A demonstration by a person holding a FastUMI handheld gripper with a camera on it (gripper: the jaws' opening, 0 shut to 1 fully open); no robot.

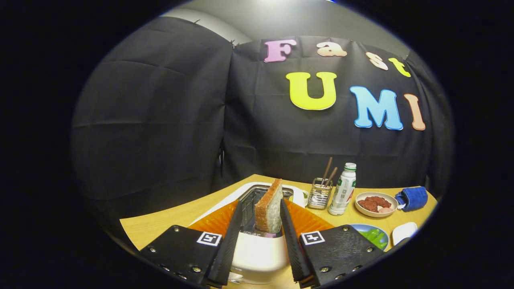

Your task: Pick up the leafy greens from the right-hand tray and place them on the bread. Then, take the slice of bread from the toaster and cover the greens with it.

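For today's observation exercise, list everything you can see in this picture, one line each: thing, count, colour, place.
Bread slice: one, brown crust, pale crumb, upright between the fingers, above the toaster slot.
Toaster: one, cream, on the orange mat.
Mat: one, orange, under the toaster.
Metal holder: one, silver, brown sticks inside, beyond the toaster.
Bottle: one, white, green cap, beside the holder.
Bowl: one, pale, reddish food inside.
Cloth: one, blue, beside the bowl.
Leafy greens: green, on a blue plate.
Table: one, light wood.
Gripper: one, fingers either side of the bread.
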